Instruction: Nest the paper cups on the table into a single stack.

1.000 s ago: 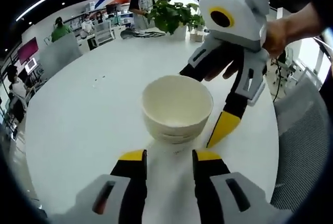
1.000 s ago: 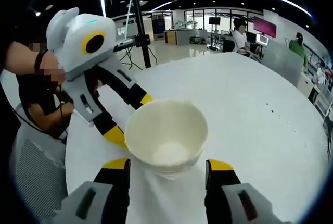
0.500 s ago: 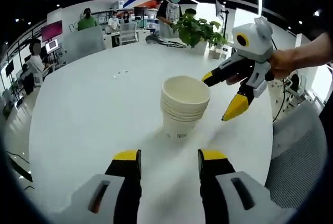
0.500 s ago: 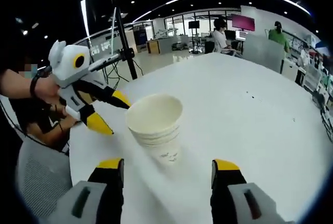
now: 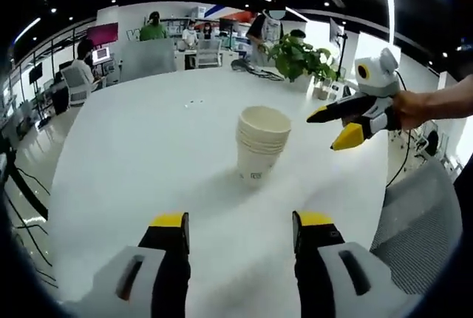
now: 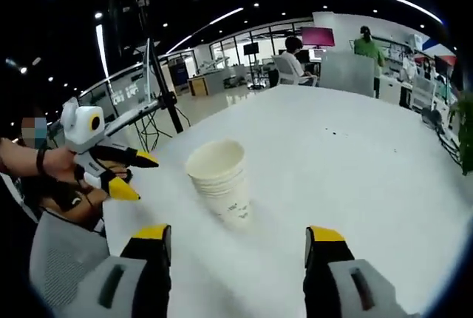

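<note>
I've drawn both tongs back from the paper cups (image 5: 261, 143), which now stand nested as one stack on the bench (image 5: 133, 155), well ahead of my left tongs (image 5: 241, 223) and right tongs (image 6: 236, 234). Both sets are spread apart and hold nothing. The stacking looks finished to me. A potted plant (image 5: 297, 55) sits far beyond; nothing blocks the way.

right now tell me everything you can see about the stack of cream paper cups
The stack of cream paper cups stands upright, mouth up, on the white round table, several rims showing nested closely below the top one. A small dark print marks the lowest cup's side. The top cup looks empty. Neither the left gripper nor the right gripper touches it; both are open.
</note>
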A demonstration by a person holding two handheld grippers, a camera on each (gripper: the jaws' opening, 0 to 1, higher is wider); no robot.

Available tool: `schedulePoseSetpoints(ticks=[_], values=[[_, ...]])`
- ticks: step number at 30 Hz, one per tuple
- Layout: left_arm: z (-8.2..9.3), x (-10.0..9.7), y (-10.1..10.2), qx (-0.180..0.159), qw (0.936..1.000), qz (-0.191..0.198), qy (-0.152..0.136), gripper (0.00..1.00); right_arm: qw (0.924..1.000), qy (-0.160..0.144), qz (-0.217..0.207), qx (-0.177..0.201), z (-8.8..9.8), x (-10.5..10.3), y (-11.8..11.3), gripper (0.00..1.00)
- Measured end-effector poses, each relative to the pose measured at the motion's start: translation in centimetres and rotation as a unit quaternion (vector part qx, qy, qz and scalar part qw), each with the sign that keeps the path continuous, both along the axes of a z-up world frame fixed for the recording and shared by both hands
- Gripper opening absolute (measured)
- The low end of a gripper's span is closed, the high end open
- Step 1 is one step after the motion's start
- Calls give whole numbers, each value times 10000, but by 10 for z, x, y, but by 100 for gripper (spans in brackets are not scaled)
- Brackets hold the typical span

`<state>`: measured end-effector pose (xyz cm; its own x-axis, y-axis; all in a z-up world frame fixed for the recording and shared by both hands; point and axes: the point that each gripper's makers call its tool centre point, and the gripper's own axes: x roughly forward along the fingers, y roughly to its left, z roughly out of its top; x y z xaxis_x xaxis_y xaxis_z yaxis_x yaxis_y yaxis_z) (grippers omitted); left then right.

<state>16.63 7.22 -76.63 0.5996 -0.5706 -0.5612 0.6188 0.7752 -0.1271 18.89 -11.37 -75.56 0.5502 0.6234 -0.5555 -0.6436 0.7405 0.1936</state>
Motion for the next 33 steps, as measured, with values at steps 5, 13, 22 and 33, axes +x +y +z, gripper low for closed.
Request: schedulePoseSetpoints(ticks=[5,13,22,33], values=[[5,-10,7,-37,9999,142,-55,59,9997,-34,-198,169,3,-5,-7,75],[15,-20,11,-231,9989,344,-229,62,9991,-132,-368,171,6,-23,-14,81],[18,-44,12,-294,9986,357,-256,65,9979,-198,-555,261,10,-48,-26,83],[18,-69,18,-398,9973,564,-267,67,9971,-200,-683,283,10,-78,-37,86]])
